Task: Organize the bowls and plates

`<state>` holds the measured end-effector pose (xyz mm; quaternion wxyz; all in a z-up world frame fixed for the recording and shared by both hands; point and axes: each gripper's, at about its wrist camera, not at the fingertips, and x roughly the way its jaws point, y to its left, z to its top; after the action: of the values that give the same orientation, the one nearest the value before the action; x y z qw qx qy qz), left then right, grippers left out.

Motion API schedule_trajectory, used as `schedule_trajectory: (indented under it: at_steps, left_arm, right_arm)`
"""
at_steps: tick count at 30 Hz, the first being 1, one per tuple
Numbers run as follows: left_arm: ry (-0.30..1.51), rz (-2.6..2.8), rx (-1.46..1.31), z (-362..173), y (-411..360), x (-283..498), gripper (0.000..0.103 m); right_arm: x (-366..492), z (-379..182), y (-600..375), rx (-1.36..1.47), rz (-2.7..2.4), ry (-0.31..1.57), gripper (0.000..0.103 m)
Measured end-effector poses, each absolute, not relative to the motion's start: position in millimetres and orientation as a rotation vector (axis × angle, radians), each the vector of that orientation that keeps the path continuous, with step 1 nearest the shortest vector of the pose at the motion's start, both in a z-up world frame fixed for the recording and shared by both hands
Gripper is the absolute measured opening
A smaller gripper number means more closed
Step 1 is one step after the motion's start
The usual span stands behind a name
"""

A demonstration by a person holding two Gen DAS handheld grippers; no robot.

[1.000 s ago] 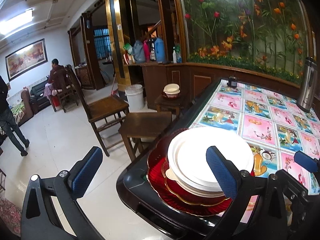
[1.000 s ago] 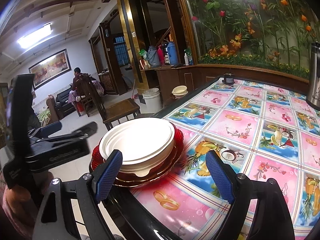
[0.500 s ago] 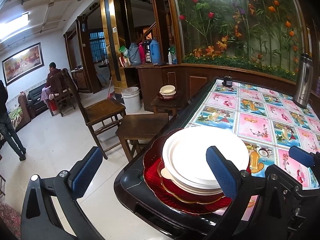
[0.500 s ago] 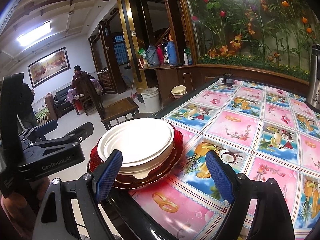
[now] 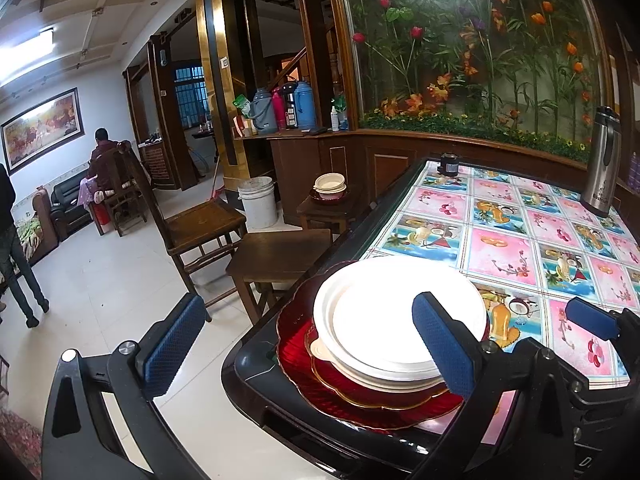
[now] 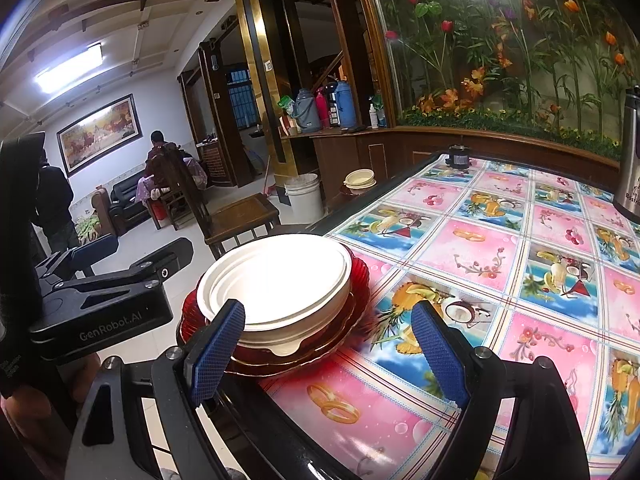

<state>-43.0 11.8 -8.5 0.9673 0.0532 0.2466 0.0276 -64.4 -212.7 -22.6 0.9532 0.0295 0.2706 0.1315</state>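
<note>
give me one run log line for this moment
left gripper: open, empty | right gripper: open, empty | white plates: stacked on red plates at table corner

"GenRobot.AI" on left gripper (image 6: 100, 312); flask (image 5: 602, 168) lettering seemingly illegible.

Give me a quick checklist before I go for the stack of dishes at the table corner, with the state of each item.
1. Right tool open and empty: ok.
2. Left tool open and empty: ok.
3. White dishes nested on the red plates: ok.
4. Stack fully on the table: not ok, the bottom red plate overhangs the dark edge.
5. Table beside the stack free of clutter: ok, only a flask and a small dark jar at the far end.
6. Count of white dishes: cannot tell, rims overlap.
</note>
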Motion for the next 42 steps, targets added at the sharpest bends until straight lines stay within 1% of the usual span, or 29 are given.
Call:
schedule_trajectory:
  at_steps: [15,42]
  left_arm:
    - [0.56,0.084,0.086,-26,20,-30,0.103]
    - [0.6,0.104,0.068,-39,39,-22,0.103]
  right_arm:
    - [-66,-26,-206,0.041,0.275,0.557,0.087]
    - [-61,-31,-197,0.022,0.289,0.575,0.087]
